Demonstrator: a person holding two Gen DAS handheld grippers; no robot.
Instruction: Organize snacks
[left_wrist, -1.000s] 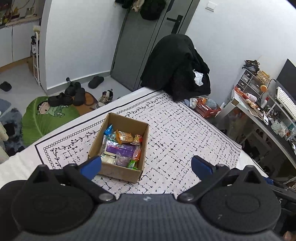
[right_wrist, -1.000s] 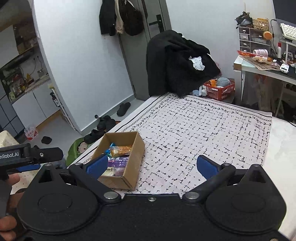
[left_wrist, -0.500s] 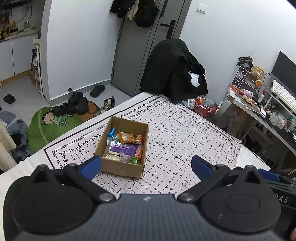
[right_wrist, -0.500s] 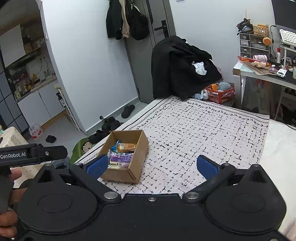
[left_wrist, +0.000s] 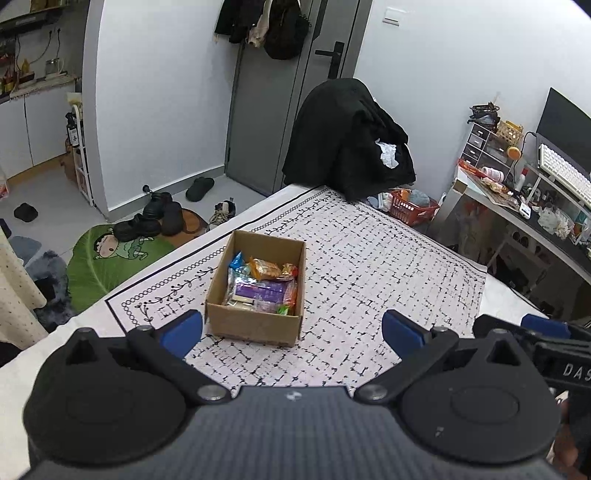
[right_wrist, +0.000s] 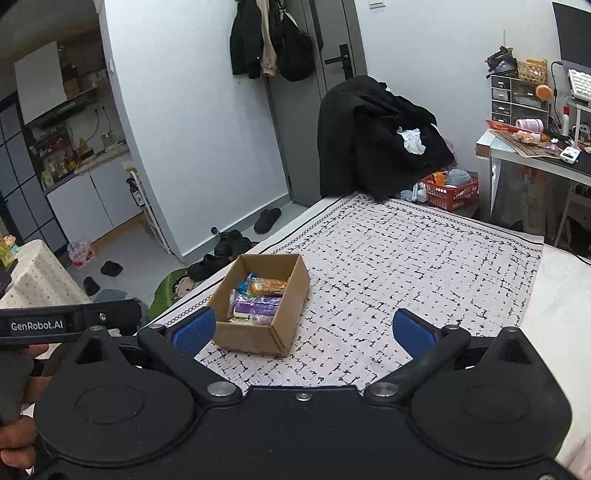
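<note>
Blue pads: left gripper (left_wrist: 291, 330) and right gripper (right_wrist: 304, 328) are both released, jaws spread wide with nothing between them, held back from the work.
Box place: cardboard box (left_wrist: 258, 286) sits on the patterned cloth (left_wrist: 369, 280) spread over the bed, just ahead of both grippers, nearer the left edge of the cloth.
Contents: snack packets (left_wrist: 264, 284) lie loosely piled inside; none show on the cloth.
Handling: packets look light, soft and crinkly, likely slippery film; contents could crush, so pinch a sealed end or flat edge gently.
Box grip: thin corrugated wall, stiff enough to take by the rim (right_wrist: 291, 280); likely light.
Left view only: looks down into the box, showing green and orange wrappers at the near wall.
Right view only: box's outer right side and near corner, plus the left gripper's handle (right_wrist: 70, 321) in a hand (right_wrist: 14, 439).
</note>
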